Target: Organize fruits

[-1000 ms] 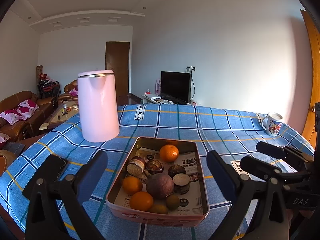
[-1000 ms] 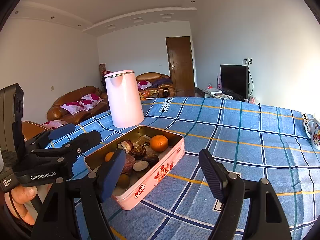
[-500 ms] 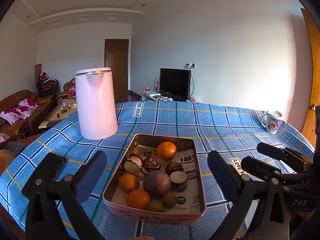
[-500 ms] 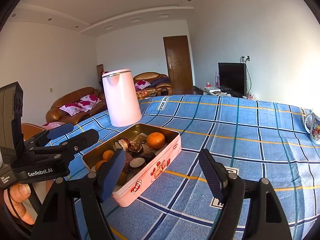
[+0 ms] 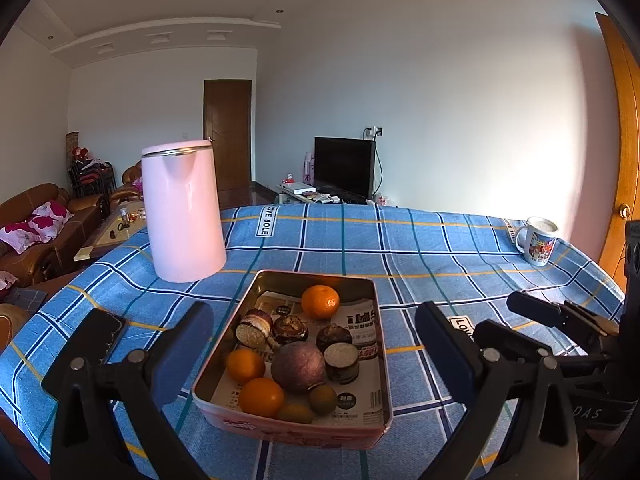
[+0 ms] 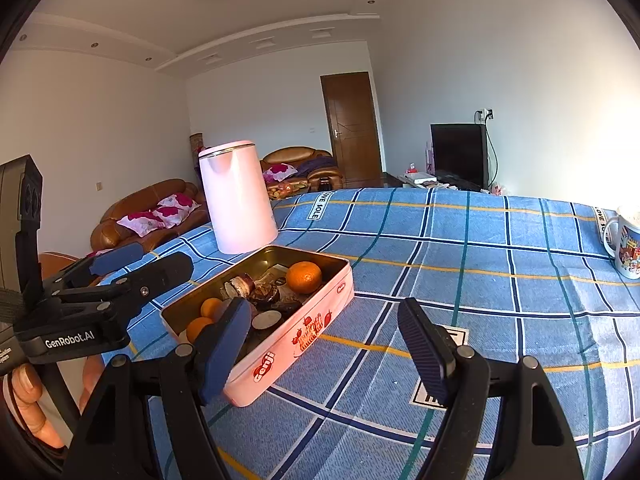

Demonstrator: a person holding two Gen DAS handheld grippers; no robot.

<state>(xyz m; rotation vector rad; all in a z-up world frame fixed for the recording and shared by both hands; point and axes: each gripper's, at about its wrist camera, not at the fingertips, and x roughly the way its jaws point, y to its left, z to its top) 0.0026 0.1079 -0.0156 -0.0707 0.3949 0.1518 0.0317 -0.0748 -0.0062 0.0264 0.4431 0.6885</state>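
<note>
A pink tin box (image 5: 296, 434) on the blue plaid tablecloth holds several fruits on printed paper. Among them are a tangerine (image 5: 320, 301), a round purple fruit (image 5: 298, 366), two oranges at the front left (image 5: 261, 397) and some cut dark halves (image 5: 341, 360). My left gripper (image 5: 314, 314) hovers open just in front of the tin, nothing between its fingers. My right gripper (image 6: 324, 308) is open and empty too, to the right of the tin (image 6: 288, 340). Each gripper shows in the other's view: the right (image 5: 500, 316), the left (image 6: 160, 258).
A tall pink kettle (image 5: 182, 212) stands behind the tin on the left. A printed mug (image 5: 538, 240) sits at the far right corner. A black phone (image 5: 100, 332) lies near the left table edge. Bare cloth stretches right of the tin.
Both views have drifted only slightly. The tin, the fruit and both open grippers stand as before.
</note>
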